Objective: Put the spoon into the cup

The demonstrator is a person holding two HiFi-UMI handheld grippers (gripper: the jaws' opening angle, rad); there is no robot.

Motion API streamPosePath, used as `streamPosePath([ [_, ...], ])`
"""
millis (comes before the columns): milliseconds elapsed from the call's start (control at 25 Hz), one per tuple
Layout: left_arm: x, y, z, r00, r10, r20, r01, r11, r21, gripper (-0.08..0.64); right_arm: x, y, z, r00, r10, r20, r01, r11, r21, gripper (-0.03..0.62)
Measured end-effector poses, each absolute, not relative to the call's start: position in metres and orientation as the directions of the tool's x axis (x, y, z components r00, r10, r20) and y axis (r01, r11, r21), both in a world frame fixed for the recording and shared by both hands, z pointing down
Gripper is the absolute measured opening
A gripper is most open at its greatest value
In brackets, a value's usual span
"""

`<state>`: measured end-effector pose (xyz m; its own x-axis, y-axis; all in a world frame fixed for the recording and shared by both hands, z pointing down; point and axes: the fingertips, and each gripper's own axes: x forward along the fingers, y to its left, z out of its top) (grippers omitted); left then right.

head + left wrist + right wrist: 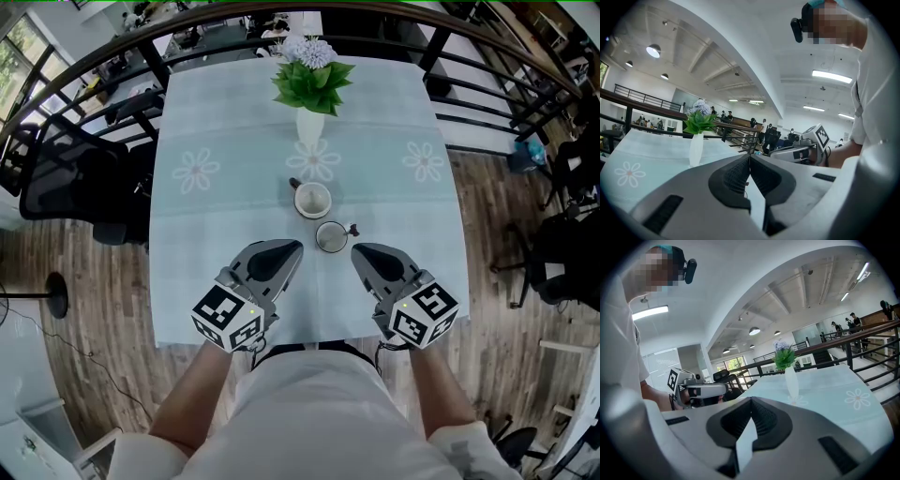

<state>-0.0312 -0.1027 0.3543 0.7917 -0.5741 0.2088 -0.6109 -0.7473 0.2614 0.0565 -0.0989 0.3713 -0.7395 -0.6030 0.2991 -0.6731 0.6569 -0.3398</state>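
Pale mint cloth (234,112) under everything, smooth and printed with white daisies. On it, just ahead of the two tools, two white cups set close but apart: nearer cup (331,237) off the jaw tips, farther cup (312,201) just behind it. Both probably placed mid-table for easy reach from the near edge.

Left gripper (298,247) clenched on nothing, pads meeting flat in its own view. Right gripper (357,249) likewise pressed to, empty. Held side by side low over the near edge, tips angled inward toward the cups. Judged a resting pose, not a reach, since neither touches a cup.

Spoon not made out for certain. A dark stub (353,228) at the right of the nearer cup's rim, a second stub (294,183) at the upper left of the farther one. Each too small to call spoon end or cup handle, so hard to judge whether the task is done or not begun.

White vase (310,125) with green leaves and lilac blooms farther back on the midline, well clear of the working patch, likely decoration only.

Cloth draped over the table sides. Wood-plank floor (84,309) around. Black railing (487,89) curving behind the table, a black office chair (66,178) to the left. Beyond, an open hall with ceiling lamps and small distant figures.
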Motion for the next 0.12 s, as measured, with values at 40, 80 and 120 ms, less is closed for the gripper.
streamPosePath([
  [40, -0.0312, -0.1035, 0.3548, 0.791, -0.574, 0.209, -0.611, -0.747, 0.262, 0.021, 0.0566, -0.0999, 0.3718, -0.74, -0.602, 0.3, -0.673, 0.657, -0.339, 0.023],
  [80, -0.0312, -0.1044, 0.3552, 0.791, -0.575, 0.209, -0.612, -0.746, 0.262, 0.021, 0.0567, -0.101, 0.3722, -0.739, -0.603, 0.301, -0.674, 0.656, -0.339, 0.023],
  [120, -0.0312, -0.1052, 0.3557, 0.791, -0.575, 0.209, -0.612, -0.746, 0.263, 0.021, 0.057, -0.102, 0.3727, -0.738, -0.603, 0.302, -0.675, 0.655, -0.34, 0.023],
])
